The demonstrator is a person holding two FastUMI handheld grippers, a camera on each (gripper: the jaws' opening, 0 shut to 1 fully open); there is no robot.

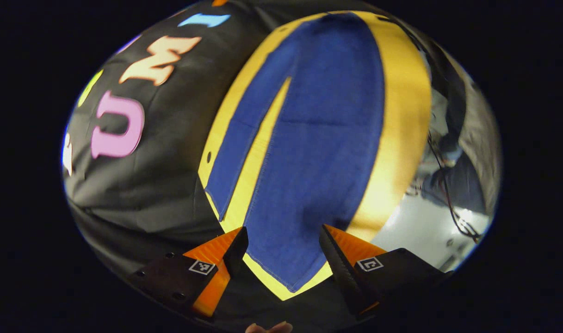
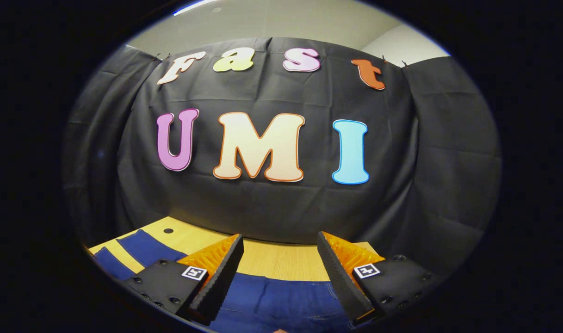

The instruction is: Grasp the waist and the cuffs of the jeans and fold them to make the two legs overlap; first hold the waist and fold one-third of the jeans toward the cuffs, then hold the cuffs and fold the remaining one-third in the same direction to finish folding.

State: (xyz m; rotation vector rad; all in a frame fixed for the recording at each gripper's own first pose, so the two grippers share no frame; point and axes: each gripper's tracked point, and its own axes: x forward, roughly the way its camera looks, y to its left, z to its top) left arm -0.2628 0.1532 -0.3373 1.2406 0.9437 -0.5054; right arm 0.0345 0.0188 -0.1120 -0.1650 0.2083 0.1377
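**Both grippers poised over flat jeans**

Nearest the lens, the left gripper (image 1: pixel 283 252) hangs spread, holding nothing, above the jeans (image 1: pixel 318 152), which lie flat on the wooden table (image 1: pixel 401 115), legs still parted. Lower centre of the right gripper view, the right gripper (image 2: pixel 279 263) gapes over blue denim, likely readying a grasp
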